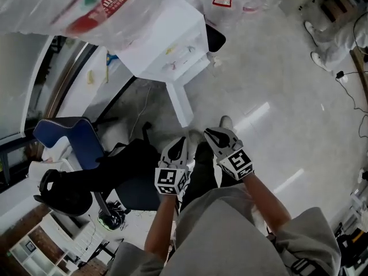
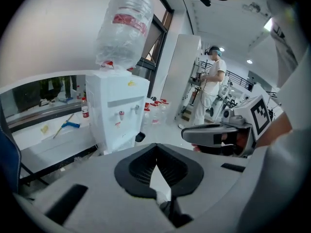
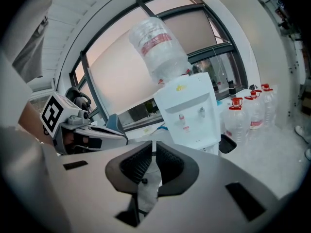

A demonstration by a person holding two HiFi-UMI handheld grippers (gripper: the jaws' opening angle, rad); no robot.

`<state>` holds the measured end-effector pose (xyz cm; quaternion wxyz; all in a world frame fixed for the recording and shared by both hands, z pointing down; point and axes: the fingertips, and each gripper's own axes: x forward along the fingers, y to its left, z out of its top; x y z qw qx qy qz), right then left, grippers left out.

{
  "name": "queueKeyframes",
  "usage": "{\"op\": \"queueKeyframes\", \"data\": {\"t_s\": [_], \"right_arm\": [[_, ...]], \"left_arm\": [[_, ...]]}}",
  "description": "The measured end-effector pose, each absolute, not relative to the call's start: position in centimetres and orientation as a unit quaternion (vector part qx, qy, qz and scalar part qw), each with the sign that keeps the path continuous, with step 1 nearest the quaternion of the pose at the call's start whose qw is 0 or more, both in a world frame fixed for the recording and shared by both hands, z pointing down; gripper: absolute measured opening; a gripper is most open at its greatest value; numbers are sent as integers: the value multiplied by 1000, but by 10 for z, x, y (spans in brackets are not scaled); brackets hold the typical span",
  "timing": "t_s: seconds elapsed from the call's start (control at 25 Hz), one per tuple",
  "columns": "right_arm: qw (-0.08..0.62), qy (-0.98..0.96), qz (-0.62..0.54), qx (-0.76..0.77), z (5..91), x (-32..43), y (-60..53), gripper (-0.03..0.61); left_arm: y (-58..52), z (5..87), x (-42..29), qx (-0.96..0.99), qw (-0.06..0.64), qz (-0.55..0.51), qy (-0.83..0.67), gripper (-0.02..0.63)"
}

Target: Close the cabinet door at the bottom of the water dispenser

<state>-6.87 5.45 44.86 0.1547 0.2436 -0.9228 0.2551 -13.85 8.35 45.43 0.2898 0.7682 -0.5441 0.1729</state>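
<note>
The white water dispenser (image 1: 172, 45) stands ahead on the pale floor, with a big clear bottle (image 1: 80, 4) upside down on top. The left gripper view shows the dispenser (image 2: 119, 113) straight ahead, and so does the right gripper view (image 3: 192, 110). Its lower front is hidden behind the gripper bodies, so I cannot make out the cabinet door. A dark rounded thing (image 3: 227, 143) sits at its foot. My left gripper (image 1: 186, 139) and right gripper (image 1: 208, 134) hang side by side in front of me, well short of the dispenser. Both are shut and hold nothing.
Several clear water bottles (image 3: 252, 113) with red caps stand on the floor right of the dispenser. A blue chair (image 1: 69, 134) and dark gear (image 1: 80, 183) lie to my left. A person in white (image 2: 209, 86) stands far back. Cables (image 1: 351, 91) trail at the right.
</note>
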Motion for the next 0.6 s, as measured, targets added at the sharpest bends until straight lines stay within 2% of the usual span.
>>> {"op": "queueKeyframes", "data": {"t_s": [0.48, 0.6], "right_arm": [[221, -918, 242, 225, 569, -125, 69, 17], [243, -917, 242, 205, 609, -136, 75, 72]], "left_arm": [[90, 579, -181, 797, 275, 237, -482, 8], [94, 618, -192, 803, 268, 254, -467, 8]]}}
